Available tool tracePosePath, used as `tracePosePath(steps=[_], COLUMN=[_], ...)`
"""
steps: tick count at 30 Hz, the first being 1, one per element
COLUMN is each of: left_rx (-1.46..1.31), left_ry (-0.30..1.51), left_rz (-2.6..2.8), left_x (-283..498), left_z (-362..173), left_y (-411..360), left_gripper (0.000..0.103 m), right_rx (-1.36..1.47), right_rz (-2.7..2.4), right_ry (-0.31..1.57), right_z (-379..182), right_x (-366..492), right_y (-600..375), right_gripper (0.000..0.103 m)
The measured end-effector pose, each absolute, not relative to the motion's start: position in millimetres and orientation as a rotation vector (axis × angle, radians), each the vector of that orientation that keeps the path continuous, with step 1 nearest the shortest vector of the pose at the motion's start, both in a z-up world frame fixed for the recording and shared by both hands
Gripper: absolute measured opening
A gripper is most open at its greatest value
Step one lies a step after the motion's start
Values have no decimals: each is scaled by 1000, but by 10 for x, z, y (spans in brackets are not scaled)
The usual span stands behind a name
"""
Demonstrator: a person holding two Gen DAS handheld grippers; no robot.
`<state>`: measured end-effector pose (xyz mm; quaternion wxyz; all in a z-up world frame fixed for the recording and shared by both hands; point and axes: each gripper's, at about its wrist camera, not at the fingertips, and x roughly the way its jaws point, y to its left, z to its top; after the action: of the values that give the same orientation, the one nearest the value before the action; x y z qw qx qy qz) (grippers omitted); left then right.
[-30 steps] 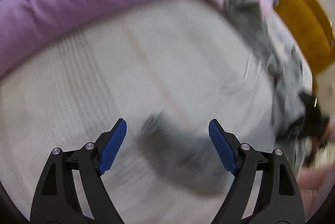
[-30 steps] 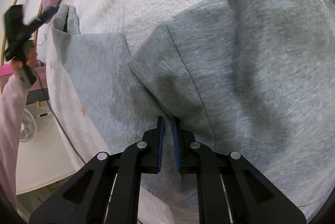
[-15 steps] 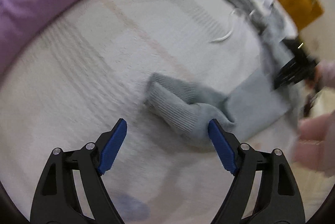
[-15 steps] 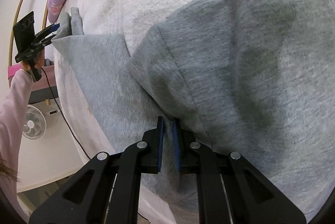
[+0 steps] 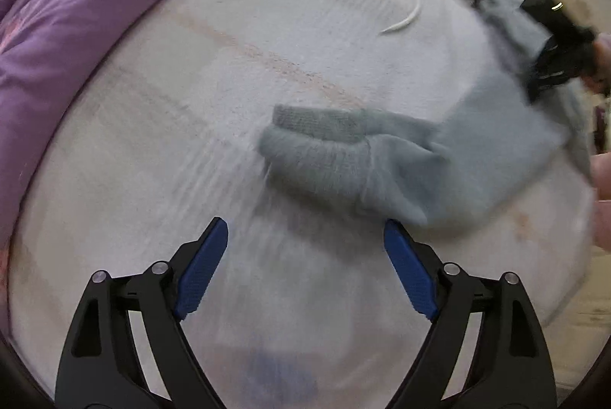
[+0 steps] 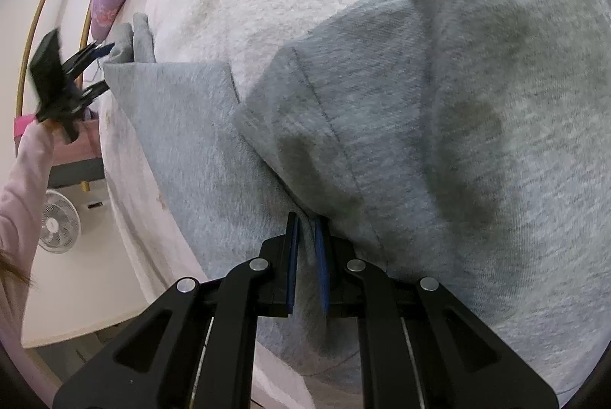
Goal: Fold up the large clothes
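My left gripper hangs over the pale blanket with its jaws spread wide and nothing between them; they have just been opening a little further. Just ahead of my blue pads, slightly toward the right-hand one, lies the ribbed cuff of the grey sweatshirt, the sleeve running away to the right toward my other hand. I judge I hold the jaws wide and pointed steeply down so that I can drop over that bunched cuff and take it whole. Beyond my fingers, the purple quilt banks up at the far left, well clear of the work.

My right gripper is clenched on a pinch of grey fabric, which rises between the pads where the sleeve meets the body, under a folded-over flap with a seam. I take it I'm anchoring the garment there so the sleeve can be drawn across without dragging the body along. Left of my fingers the sleeve stretches flat to the cuff, where the other gripper hovers at the blanket's edge; ahead and to the right the body spreads in soft creases.
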<state>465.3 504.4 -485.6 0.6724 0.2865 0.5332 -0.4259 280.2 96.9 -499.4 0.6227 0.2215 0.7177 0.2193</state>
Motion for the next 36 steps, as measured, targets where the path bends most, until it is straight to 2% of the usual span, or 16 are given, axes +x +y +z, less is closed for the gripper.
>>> tracePosePath(steps=[5,11,13,14,15,16,20,23,24,26,29,31,32,33,36], left_rx=[622,718,719,686,645,600,492,368,307,171,-45,-100,-75,-46,-30], left_ry=[990,1055,1085,1112,1133,1166,1258,1318,1330,1345,1414,1463,1512,1544,1578], left_rz=[-1074,-1092,-1026,-991,-959,-913,-643,-425,-350,-208,-59,52,102,136,155], left_x=[4500,4404,4401,4415,4407,4427,4248,4025,3900,3645,3393,3308,3272,3245,3116], left_z=[-4727,-4892,-4903,-4876,-4825,-4766,-4453,-4119,-3972,-3737,-3730,-4057,-4311,-4499,-4839], left_y=[4644,4036,4001,4061,4041,4087,4348,4611,4754,5107,5585,5861,5945,5987,6094], left_gripper=[84,83,75,57,29,22,21,20,20,21,22,37,64,72,74], right_rx=[569,536,540,540,534,530,538,544,547,565,525,498,488,470,436], right_rz=[487,462,458,456,456,454,424,386,390,418,426,419,411,396,383], right_ry=[1622,1608,1606,1605,1602,1600,1611,1660,1665,1654,1621,1603,1602,1609,1620], right_z=[-5019,-4985,-4986,-4985,-4981,-4969,-4938,-4830,-4790,-4641,-4408,-4333,-4324,-4319,-4273], right_x=[2742,2705,2702,2705,2701,2707,2700,2670,2652,2584,2500,2475,2477,2476,2496], right_y=[921,989,1019,1036,1050,1102,1138,1166,1165,1154,1130,1122,1121,1125,1137], right_gripper=[7,7,7,7,7,7,7,9,13,13,13,14,14,15,18])
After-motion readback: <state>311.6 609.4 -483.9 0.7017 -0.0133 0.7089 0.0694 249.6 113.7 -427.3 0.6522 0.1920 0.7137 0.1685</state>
